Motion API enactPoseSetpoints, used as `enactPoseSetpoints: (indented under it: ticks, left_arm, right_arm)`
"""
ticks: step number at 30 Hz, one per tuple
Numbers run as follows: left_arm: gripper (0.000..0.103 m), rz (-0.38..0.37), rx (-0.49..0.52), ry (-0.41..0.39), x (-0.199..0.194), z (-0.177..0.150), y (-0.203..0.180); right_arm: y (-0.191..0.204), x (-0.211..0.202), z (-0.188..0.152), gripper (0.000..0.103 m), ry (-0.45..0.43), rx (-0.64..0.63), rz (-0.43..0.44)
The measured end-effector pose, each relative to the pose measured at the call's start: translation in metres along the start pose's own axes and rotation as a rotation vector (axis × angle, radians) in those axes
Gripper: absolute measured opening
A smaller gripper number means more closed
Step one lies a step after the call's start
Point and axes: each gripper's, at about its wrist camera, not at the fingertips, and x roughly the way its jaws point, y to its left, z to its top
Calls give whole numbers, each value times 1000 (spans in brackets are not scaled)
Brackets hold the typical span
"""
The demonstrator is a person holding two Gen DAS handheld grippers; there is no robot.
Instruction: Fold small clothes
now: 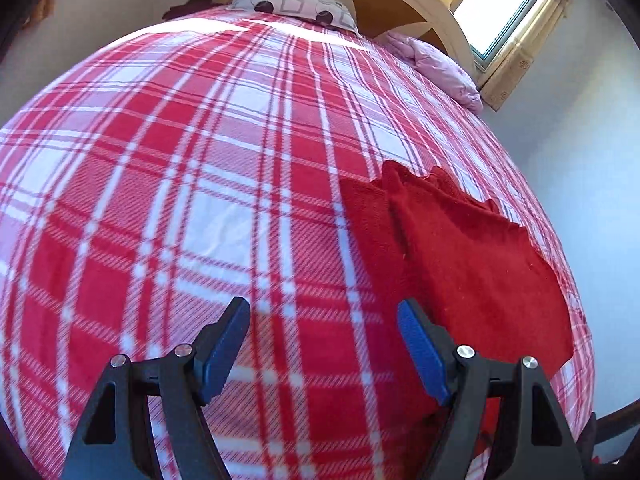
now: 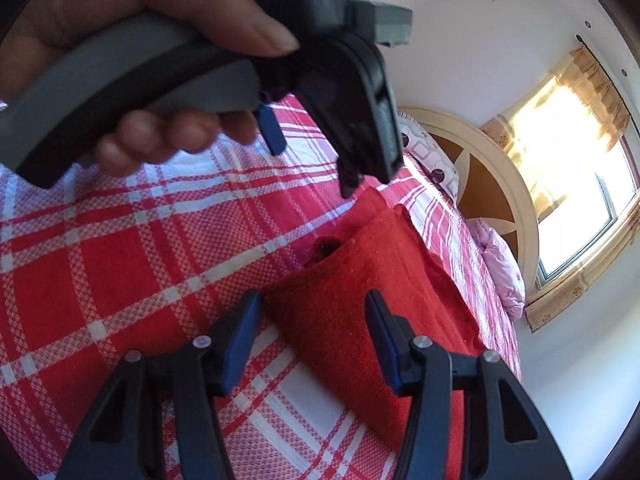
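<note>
A red fleece garment (image 1: 460,248) lies folded and flat near the right edge of the plaid bed cover (image 1: 180,180). My left gripper (image 1: 322,306) hovers open over the bare cover, its right finger just over the garment's left edge, nothing between the pads. In the right wrist view a hand (image 2: 160,20) holds the left gripper (image 2: 312,168) above the garment's far end. My right gripper (image 2: 313,298) stands open low over the bed, with the near corner of the red garment (image 2: 360,280) in the gap between its blue pads. The pads do not press on it.
A patterned pillow (image 1: 292,4) and a pink quilt (image 1: 440,64) lie at the head of the bed, against a round headboard (image 1: 400,4). A bright window (image 1: 508,0) with curtains is behind. The bed's right edge (image 1: 580,320) runs close to the garment.
</note>
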Motion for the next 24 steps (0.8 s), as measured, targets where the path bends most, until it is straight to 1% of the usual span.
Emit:
enactPoseSetpoints:
  ticks: [1, 3, 4, 6, 7, 10, 12, 13, 15, 20, 21, 24]
  left_arm:
    - [77, -7, -8, 0, 4, 4, -1]
    - [77, -17, -24, -5, 12, 13, -4]
    - [77, -37, -34, -1, 16, 18, -5]
    - [77, -62, -53, 7, 23, 26, -7]
    - [77, -64, -58, 16, 28, 30, -10]
    - [77, -35, -27, 23, 38, 39, -18]
    - [77, -43, -16, 36, 41, 43, -22]
    - [77, -59, -23, 42, 41, 44, -23]
    - [77, -114, -55, 47, 39, 45, -21]
    - [77, -159, -81, 57, 37, 44, -16]
    - [77, -173, -94, 55, 36, 44, -13]
    - [77, -211, -177, 37, 29, 41, 8]
  right_arm:
    - [0, 0, 0, 50, -1, 3, 8]
    - [2, 0, 0, 41, -4, -1, 20]
    - [4, 0, 0, 39, -7, -6, 19]
    - [9, -2, 0, 27, -13, -23, 18]
    - [11, -1, 0, 25, -15, -31, 17]
    - [12, -1, 1, 22, -13, -31, 22]
    - [11, -1, 1, 22, -11, -20, 30]
    - [10, -2, 2, 22, -12, -19, 30]
    - [10, -2, 2, 22, -15, -20, 24]
    - [13, -4, 3, 23, -19, -22, 13]
    - [14, -5, 3, 23, -20, -22, 13]
    - [13, -5, 3, 24, -20, -14, 17]
